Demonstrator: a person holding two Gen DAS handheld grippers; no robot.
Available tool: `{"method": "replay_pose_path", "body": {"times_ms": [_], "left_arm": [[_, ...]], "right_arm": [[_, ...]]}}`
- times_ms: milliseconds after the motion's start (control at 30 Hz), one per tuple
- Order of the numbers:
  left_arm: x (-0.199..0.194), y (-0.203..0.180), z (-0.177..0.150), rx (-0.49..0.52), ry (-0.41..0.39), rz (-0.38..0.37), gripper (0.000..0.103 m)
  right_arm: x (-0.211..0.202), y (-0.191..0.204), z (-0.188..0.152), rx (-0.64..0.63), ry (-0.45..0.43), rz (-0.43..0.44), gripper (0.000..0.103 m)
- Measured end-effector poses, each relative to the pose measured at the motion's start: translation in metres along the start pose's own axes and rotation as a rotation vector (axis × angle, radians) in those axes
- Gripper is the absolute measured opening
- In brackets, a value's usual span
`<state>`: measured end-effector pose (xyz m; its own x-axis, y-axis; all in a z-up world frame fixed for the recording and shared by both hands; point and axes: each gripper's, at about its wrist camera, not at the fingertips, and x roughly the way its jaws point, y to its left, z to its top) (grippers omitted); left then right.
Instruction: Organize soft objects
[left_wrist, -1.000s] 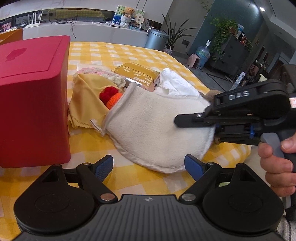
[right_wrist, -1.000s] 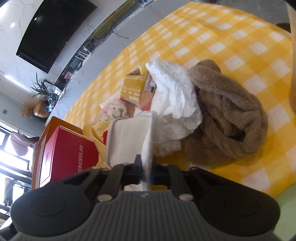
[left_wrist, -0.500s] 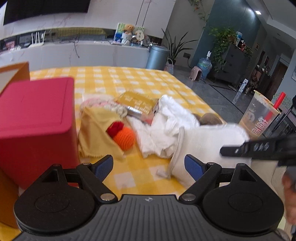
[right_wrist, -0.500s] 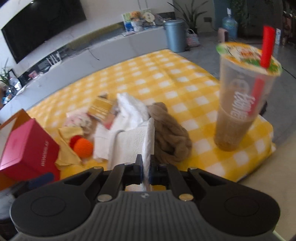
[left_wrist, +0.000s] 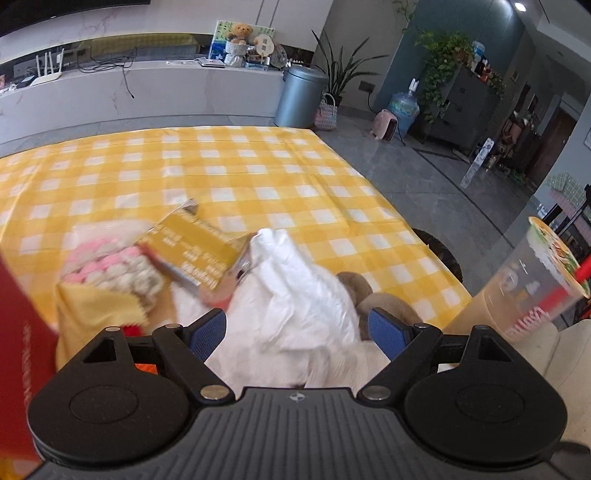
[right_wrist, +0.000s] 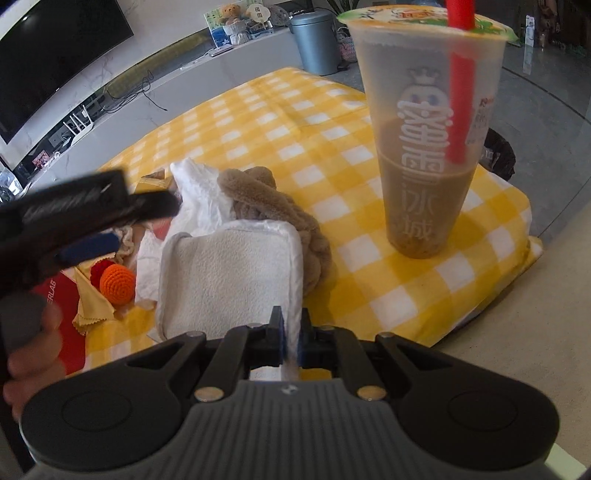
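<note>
Fingers of the right gripper (right_wrist: 290, 338) are pressing together on the near edge of the cream towel (right_wrist: 229, 273), pinching a fold of it between the blue pads; the towel is stretching forward from the fingers and lying flat on the yellow checked bench (right_wrist: 332, 147). Fingers of the left gripper (left_wrist: 297, 332) are standing wide apart, gripping nothing, with the white crumpled cloth (left_wrist: 295, 295) lying between and just beyond the blue pads (left_wrist: 388, 330); whether either pad is touching it cannot be told. Ahead and left of the left fingers, a yellow packet (left_wrist: 195, 254) is resting on a pink and white knitted piece (left_wrist: 118, 269), with a yellow cloth (left_wrist: 96, 314) below it. Just beyond the right fingers, the brown fleece (right_wrist: 280, 218) is lying against the towel's far right edge. An orange crochet ball (right_wrist: 116, 282) is sitting left of the towel, near a red box (right_wrist: 70, 332). Right of the right fingers, a plastic drink cup (right_wrist: 428, 140) with a red straw is standing upright.
</note>
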<state>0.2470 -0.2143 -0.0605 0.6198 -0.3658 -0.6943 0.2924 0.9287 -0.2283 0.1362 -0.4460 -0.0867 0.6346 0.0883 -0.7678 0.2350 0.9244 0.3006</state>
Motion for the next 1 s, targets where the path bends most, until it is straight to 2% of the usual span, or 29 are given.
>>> {"method": "replay_pose_path", "body": {"times_ms": [167,267,367,467,567,700,767,900,1000], "left_arm": [[0.026,-0.016,0.013,0.072,0.006,0.050,0.102],[0.042,-0.012,0.015,0.054,0.011,0.122,0.102],[0.057,-0.005,0.014,0.041,0.048,0.135,0.102],[0.055,0.001,0.008,0.035,0.036,0.119,0.102],[0.047,0.002,0.004,0.035,0.054,0.159,0.102],[0.045,0.010,-0.004,-0.022,0.083,0.213,0.103],[0.048,0.018,-0.007,-0.047,0.079,0.201,0.103],[0.050,0.034,-0.010,-0.122,0.078,0.126,0.103],[0.049,0.037,-0.011,-0.078,0.066,0.082,0.103]], "right_arm": [[0.006,-0.001,-0.001,-0.003,0.014,0.004,0.005],[0.009,-0.004,0.000,-0.001,0.018,0.009,0.005],[0.011,-0.002,0.000,-0.010,0.020,0.004,0.005],[0.012,0.000,0.000,-0.023,0.024,0.001,0.005],[0.013,0.000,0.000,-0.019,0.026,0.003,0.006],[0.013,0.000,0.001,-0.020,0.026,0.006,0.008],[0.012,0.001,0.000,-0.023,0.024,0.011,0.009],[0.012,0.001,-0.001,-0.029,0.022,0.031,0.009],[0.013,0.001,0.000,-0.028,0.025,0.029,0.010]]}}
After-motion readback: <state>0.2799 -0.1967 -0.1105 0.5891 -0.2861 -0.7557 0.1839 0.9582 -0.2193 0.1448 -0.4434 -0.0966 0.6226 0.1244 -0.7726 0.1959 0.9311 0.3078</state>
